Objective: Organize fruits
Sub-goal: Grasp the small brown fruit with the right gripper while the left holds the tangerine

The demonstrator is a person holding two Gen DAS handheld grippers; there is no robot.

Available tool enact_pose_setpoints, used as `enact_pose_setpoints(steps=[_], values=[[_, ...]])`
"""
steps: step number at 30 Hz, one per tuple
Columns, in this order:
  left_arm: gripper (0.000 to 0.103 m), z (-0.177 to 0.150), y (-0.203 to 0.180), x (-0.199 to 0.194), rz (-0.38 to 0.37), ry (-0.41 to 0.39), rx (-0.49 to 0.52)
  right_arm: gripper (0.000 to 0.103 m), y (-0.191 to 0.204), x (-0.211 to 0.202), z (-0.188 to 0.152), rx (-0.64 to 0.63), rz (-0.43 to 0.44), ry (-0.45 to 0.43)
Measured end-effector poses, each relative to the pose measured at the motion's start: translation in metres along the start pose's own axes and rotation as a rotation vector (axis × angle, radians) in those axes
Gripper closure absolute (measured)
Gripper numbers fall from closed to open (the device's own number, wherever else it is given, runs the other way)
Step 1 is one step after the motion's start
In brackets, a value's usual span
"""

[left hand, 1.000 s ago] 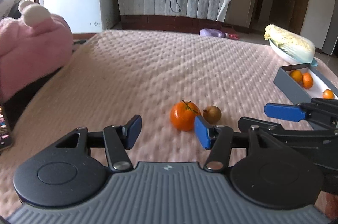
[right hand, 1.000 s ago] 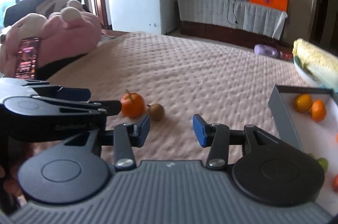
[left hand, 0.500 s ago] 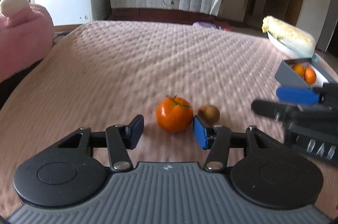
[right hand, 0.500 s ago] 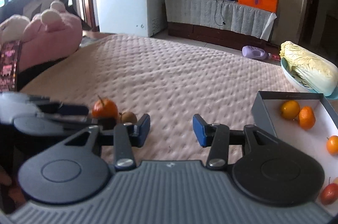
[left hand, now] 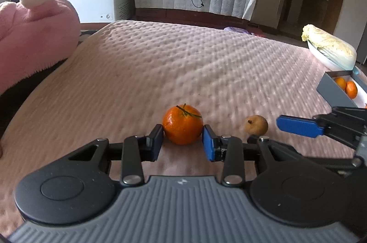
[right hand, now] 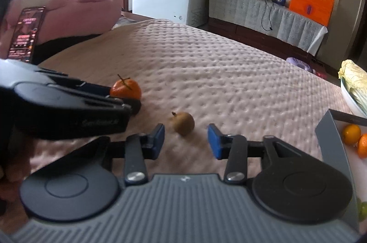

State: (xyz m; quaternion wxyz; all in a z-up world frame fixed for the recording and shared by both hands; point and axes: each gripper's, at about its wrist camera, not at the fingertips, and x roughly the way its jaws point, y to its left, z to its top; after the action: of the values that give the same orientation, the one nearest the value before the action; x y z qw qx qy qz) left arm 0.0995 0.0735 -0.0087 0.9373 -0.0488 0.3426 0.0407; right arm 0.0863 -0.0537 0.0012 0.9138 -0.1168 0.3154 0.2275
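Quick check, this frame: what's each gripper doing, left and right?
Left gripper: jaws closing, pads against the tangerine.
Right gripper: jaws closing around the small brown fruit, gaps on both sides, nothing held yet.

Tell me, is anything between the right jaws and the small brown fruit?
Nothing visible. The small brown fruit lies alone on the pink cover, just ahead of the closing right gripper, untouched.
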Motion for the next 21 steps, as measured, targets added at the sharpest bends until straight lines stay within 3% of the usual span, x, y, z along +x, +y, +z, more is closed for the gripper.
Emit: enact_pose_setpoints(steps=[3,11,13,21], values=[[0.060,-0.0003,0.0014,0.0006,-0.003,-0.002,-0.007,0.067,0.0006,0.0050,-0.0003,0.009,0.002,0.000],[0.060,0.0000,0.0055,0.0004,-0.014,0.002,-0.041,0.067,0.0017,0.0081,0.0015,0.003,0.006,-0.006],[0.060,0.0003,0.0072,0.0001,-0.016,0.003,-0.051,0.076,0.0007,0.0089,0.0021,0.015,0.020,-0.001],[0.060,-0.0003,0.0017,0.0008,0.008,0.001,-0.016,0.077,-0.0049,-0.0004,0.0010,0.043,0.015,0.008]])
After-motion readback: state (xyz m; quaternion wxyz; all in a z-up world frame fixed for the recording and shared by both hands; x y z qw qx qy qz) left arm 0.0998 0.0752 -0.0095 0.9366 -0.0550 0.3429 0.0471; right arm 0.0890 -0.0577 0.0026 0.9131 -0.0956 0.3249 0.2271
